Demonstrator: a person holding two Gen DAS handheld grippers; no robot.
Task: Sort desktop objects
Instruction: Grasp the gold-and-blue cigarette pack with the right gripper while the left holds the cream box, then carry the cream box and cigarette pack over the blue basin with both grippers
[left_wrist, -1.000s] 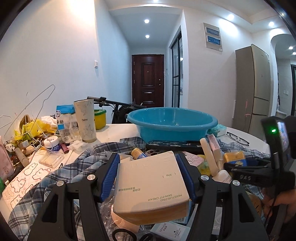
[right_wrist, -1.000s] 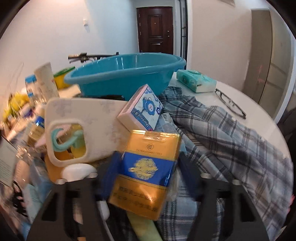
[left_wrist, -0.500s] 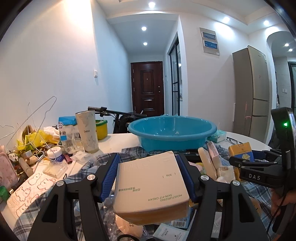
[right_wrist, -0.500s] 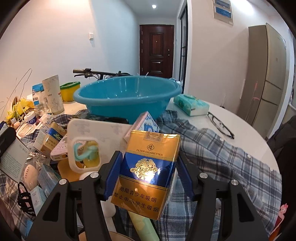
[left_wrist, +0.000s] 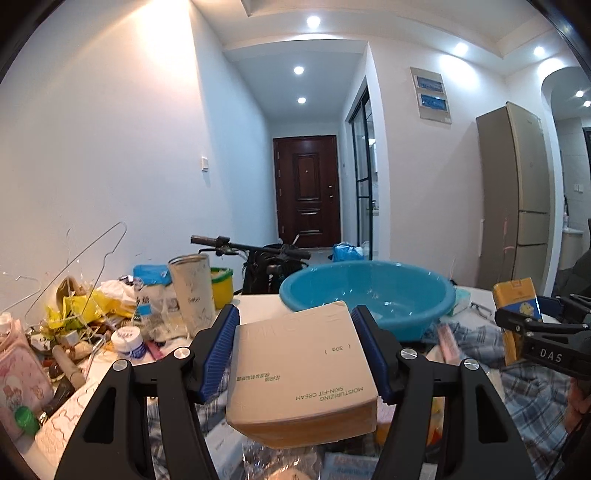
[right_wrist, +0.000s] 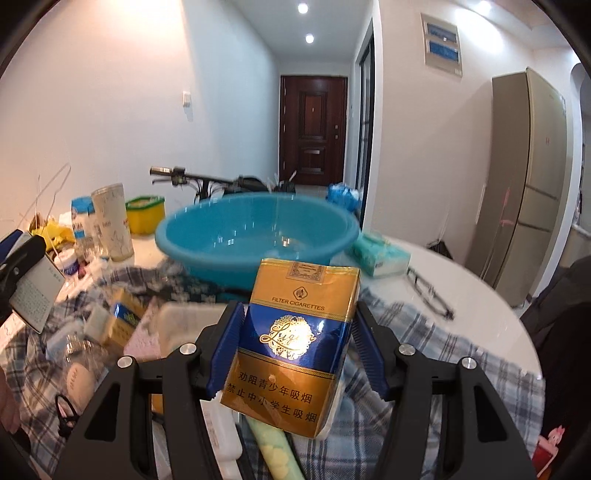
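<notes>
I hold one thing in each hand, both lifted clear of the clutter below. My left fingers (left_wrist: 299, 350) are clamped on a cream box (left_wrist: 301, 373), one blue pad flat against each long side, so the box sits level between them with its printed top facing up. It sticks out a little past my fingertips, which I judge leaves room to let it drop cleanly.

My right fingers (right_wrist: 295, 350) grip a cigarette pack (right_wrist: 295, 343) by its two narrow edges. The pack stands upright and leans slightly, its gold and blue front towards the camera and its top well above the fingertips. I judge a squeeze on the edges suits it, since the broad soft faces would dent.

Straight ahead of both sets of fingers, beyond the held things, sits a blue basin (right_wrist: 258, 236) on the white table (right_wrist: 461, 288). It looks empty from here, and I take it as the place these items are meant to go. Below my fingers lies a plaid shirt (right_wrist: 424, 339) spread over the table, strewn with small packets and bottles still to sort.

To the left of my left fingers stands a tall cup (left_wrist: 192, 291) beside a heap of jars and wrappers. To the right of my right fingers lie glasses (right_wrist: 430, 291) and a tissue pack (right_wrist: 380, 256), near the basin.
</notes>
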